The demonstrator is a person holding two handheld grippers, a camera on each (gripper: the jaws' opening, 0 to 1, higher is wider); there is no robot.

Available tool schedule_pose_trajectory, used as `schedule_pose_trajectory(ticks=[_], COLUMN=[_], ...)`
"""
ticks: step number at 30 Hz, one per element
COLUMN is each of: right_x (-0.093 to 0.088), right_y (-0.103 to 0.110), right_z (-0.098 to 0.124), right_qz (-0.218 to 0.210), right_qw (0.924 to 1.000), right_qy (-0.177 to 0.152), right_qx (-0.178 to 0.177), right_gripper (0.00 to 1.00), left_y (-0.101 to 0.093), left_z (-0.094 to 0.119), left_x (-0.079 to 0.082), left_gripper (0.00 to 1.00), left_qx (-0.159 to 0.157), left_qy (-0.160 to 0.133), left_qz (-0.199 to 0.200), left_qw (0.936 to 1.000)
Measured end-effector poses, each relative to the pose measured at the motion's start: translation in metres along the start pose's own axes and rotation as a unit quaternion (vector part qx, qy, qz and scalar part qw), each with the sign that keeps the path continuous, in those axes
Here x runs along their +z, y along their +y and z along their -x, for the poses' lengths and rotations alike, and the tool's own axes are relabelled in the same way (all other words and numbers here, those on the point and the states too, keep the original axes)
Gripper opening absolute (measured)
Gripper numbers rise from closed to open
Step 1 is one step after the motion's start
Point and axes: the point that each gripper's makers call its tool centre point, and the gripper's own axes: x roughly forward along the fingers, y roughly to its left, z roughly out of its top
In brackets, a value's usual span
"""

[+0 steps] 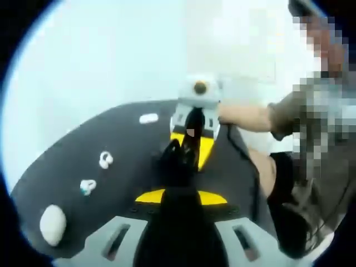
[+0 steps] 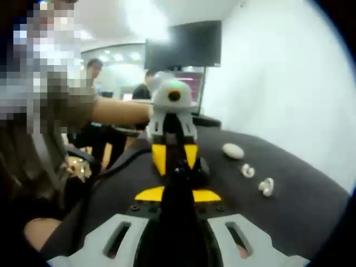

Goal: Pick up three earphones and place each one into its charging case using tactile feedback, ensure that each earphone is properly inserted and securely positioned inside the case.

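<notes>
Facing tongs (image 1: pixel 179 158) closed, earphones (image 1: pixel 104 159) beside

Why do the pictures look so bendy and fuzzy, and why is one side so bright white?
Left gripper view: the fisheye lens curves the dark table; the pale wall washes out, and the white earphones look soft and blurred. Right gripper view: a ceiling light glares at the top, the white wall is very bright, the black screen bends, and the earphones are fuzzy too.

The worktop (image 1: pixel 83 144) is covered in matt black cloth-like material. The earphones (image 1: pixel 104 159) and the oval case (image 1: pixel 53 224) look like smooth, glossy white plastic. Each tool (image 1: pixel 179 158) has matt grey and yellow plastic parts
</notes>
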Motion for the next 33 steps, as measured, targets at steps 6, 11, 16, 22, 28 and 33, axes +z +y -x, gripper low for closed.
schedule_pose_trajectory(ticks=[6,11,16,22,28,33], right_x=[0.000,0.000,0.000,0.004,0.007,0.007], right_y=[0.000,0.001,-0.004,-0.005,0.000,0.000], right_z=[0.000,0.001,0.003,0.004,0.001,0.000], right_qz=[-0.002,-0.003,-0.017,-0.033,-0.052,-0.063], right_qw=[1.0000,1.0000,0.9999,0.9994,0.9983,0.9976], right_qy=[0.001,0.002,0.001,-0.009,-0.018,-0.022], right_qx=[0.000,0.003,-0.001,-0.003,0.018,0.018], right_gripper=[0.18,0.18,0.18,0.20,0.20,0.19], left_y=[-0.007,-0.011,-0.009,-0.008,-0.010,-0.010], left_z=[-0.016,-0.018,-0.015,-0.016,-0.019,-0.020], left_x=[0.002,0.008,0.010,0.010,0.009,0.009], left_gripper=[0.21,0.21,0.15,0.14,0.14,0.14], left_qx=[-0.028,-0.039,-0.032,-0.024,-0.026,-0.024], left_qy=[-0.024,-0.071,-0.084,-0.086,-0.085,-0.083], left_qz=[0.029,0.064,0.073,0.067,0.046,0.039], left_qw=[0.9989,0.9947,0.9932,0.9938,0.9950,0.9955])
